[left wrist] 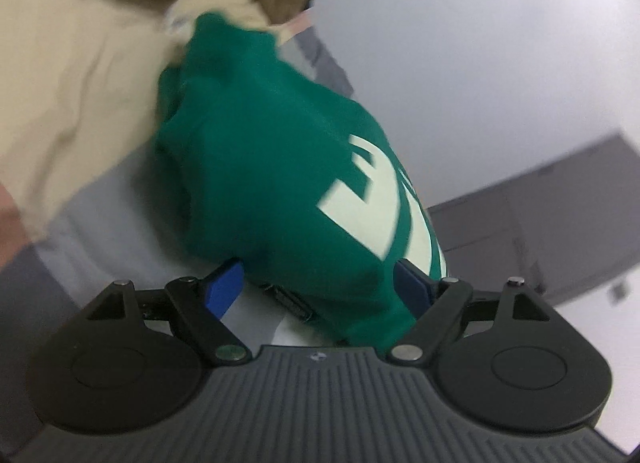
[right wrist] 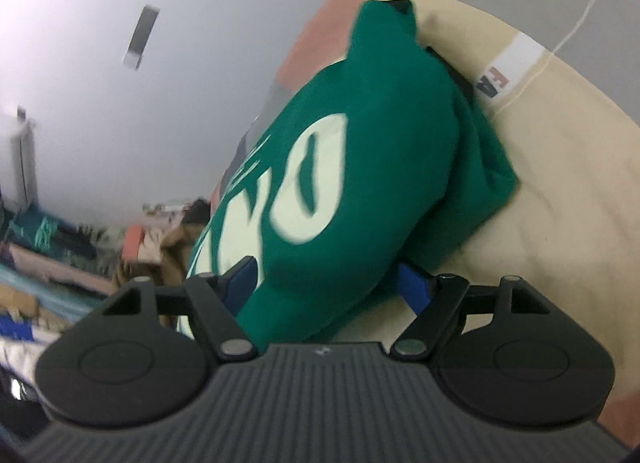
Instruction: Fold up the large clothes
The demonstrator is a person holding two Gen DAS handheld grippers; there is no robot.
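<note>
Folded green cotton sweatshirt with pale lettering (left wrist: pixel 280 167) bunched on cream fabric (right wrist: pixel 560 191); left gripper (left wrist: pixel 320 287) jaws apart, sweatshirt fold between blue pads; right gripper (right wrist: pixel 328 283) likewise wide, straddling fold; grip uncertain.

The thick green cotton sweatshirt with large cream lettering (left wrist: pixel 280 167) sat folded into a bulky bundle, filling the middle of my left view and slanting from upper left down to lower right. Its printed letters showed on the lower right side, blurred. Its near end lay between my blue fingers. In my right view the same garment (right wrist: pixel 380 151) leaned from lower left up to upper centre, the cream print on its left face, a doubled layer of plain green sticking out at the right. It rested on a cream fabric surface (right wrist: pixel 560 191); its upper tip stayed rumpled.
</note>
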